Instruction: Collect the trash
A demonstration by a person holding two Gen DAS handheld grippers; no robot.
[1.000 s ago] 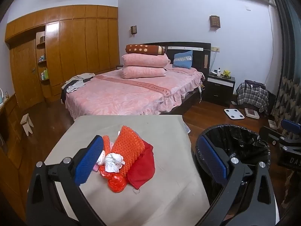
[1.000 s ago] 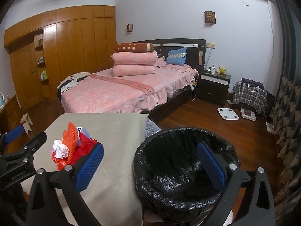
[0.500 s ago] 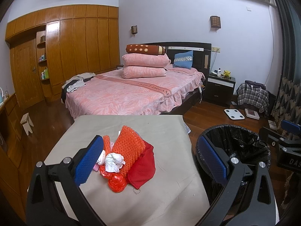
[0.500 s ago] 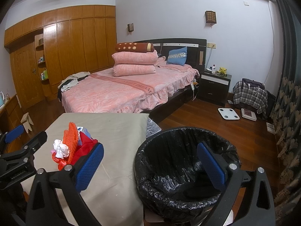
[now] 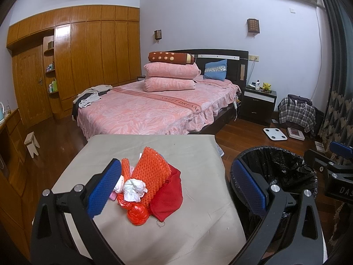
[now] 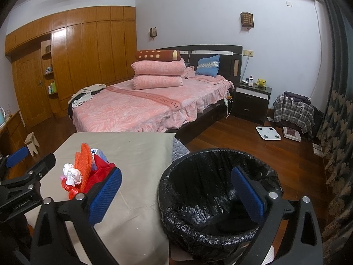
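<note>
A pile of trash lies on the beige table (image 5: pixel 187 150): an orange foam net (image 5: pixel 152 176), a crumpled white tissue (image 5: pixel 134 187), a red cloth (image 5: pixel 169 198) and a red crumpled plastic ball (image 5: pixel 138 215). The pile also shows in the right wrist view (image 6: pixel 86 174). A bin lined with a black bag (image 6: pixel 216 190) stands right of the table. My left gripper (image 5: pixel 176 190) is open and empty, just short of the pile. My right gripper (image 6: pixel 176 198) is open and empty above the bin's near rim.
A pink bed (image 5: pixel 154 108) stands behind the table. A dark nightstand (image 5: pixel 258 103), a white scale (image 5: pixel 274 133) and a plaid-covered seat (image 5: pixel 296 112) are on the wooden floor at right. A small stool (image 5: pixel 32 145) is at left.
Both views have barely shifted. Both grippers stay open and nothing on the table has moved.
</note>
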